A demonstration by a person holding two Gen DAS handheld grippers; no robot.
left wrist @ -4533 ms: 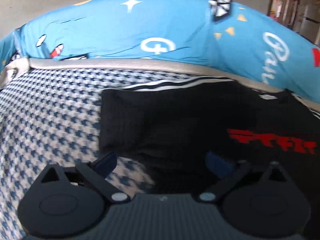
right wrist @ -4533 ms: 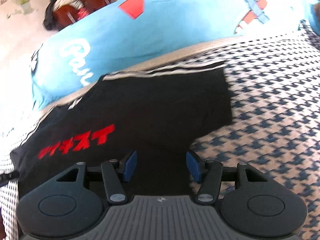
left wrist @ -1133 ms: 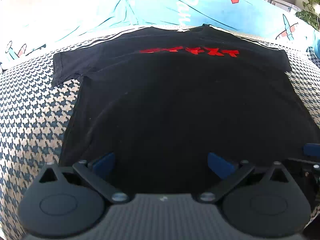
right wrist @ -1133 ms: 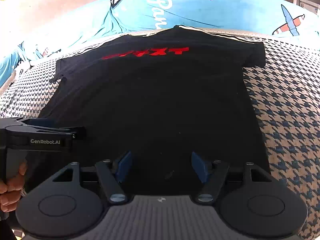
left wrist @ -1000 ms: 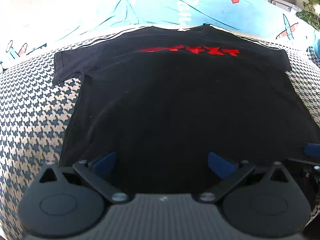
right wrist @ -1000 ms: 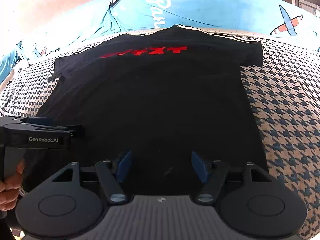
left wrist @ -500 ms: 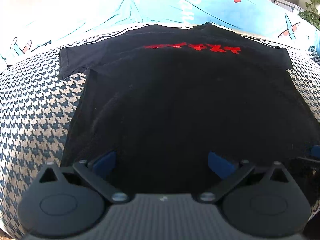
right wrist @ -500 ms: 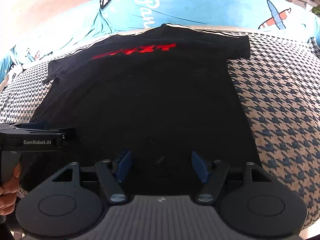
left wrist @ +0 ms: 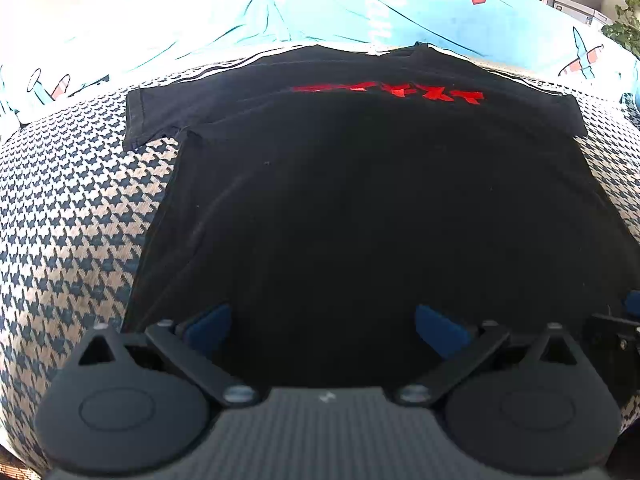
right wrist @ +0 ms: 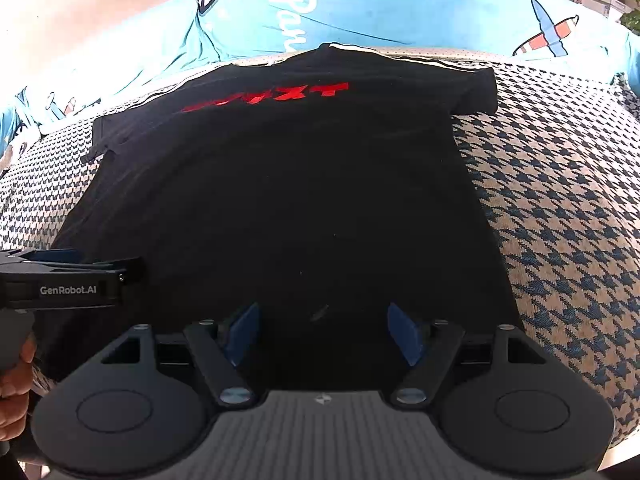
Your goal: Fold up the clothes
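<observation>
Since the earliest frames both grippers have pulled back from sleeves to hem. Black T-shirt (right wrist: 280, 200) lies flat ahead; left gripper (left wrist: 322, 322) apart, right gripper (right wrist: 322, 330) just widened, nothing held. Step: pre-fold; next likely pinch hem corners.

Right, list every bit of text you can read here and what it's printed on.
"GenRobot.AI": side of the left gripper.
Red characters across the black T-shirt chest: too foreshortened to read.
White script on the blue bedding: starts "Pa", the rest hidden behind the shirt.
</observation>
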